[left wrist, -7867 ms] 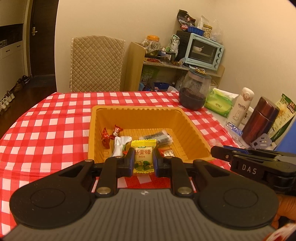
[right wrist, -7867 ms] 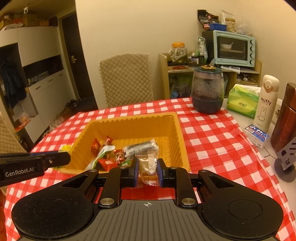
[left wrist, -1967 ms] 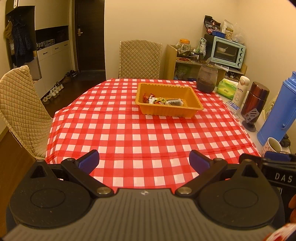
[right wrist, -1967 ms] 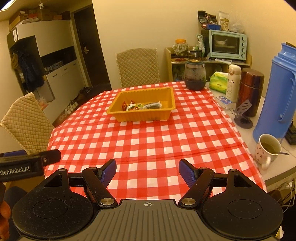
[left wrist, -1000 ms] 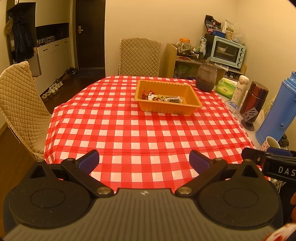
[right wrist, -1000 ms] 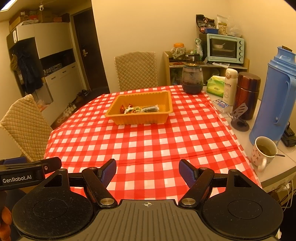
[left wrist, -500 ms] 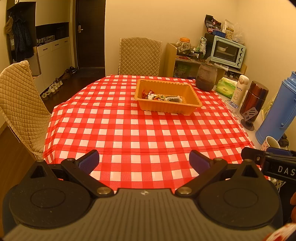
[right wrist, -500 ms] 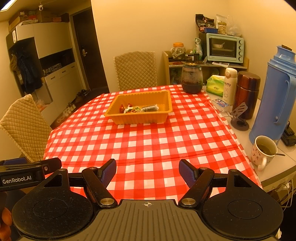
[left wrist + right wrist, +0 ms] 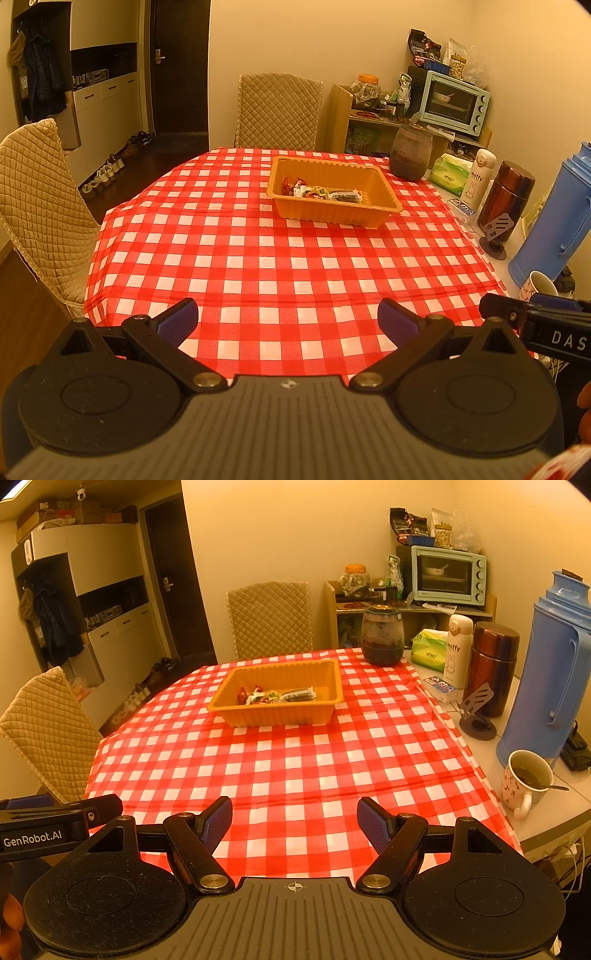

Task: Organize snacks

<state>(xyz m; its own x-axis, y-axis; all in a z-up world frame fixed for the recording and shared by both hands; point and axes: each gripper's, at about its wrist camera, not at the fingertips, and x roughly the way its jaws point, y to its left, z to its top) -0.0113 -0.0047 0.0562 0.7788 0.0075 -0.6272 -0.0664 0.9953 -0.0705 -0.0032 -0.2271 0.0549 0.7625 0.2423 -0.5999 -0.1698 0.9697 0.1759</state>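
Near half of table [image 9: 280,266]: bare checked cloth, room to pass.
Far middle: orange tray [image 9: 280,712] stood alone, cloth free on both sides.
Right edge: blue thermos [image 9: 550,679], brown flask [image 9: 491,664], white bottle [image 9: 458,646], phone stand [image 9: 476,712] and mug [image 9: 524,779] crowded the strip; gaps looked narrow, hard to judge.
Far right corner: dark jar [image 9: 382,635] near the tray.
Left side: quilted chair [image 9: 40,206] beside the table edge.

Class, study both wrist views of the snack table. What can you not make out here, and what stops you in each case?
- Snacks in the orange tray: too small and heaped in both views to count or read.
- Tray floor near its front wall: hidden by that wall in the right wrist view.
- Table's near edge: covered by the left gripper and right gripper bodies.
- Mug: partly cut off in the left wrist view by the other gripper.
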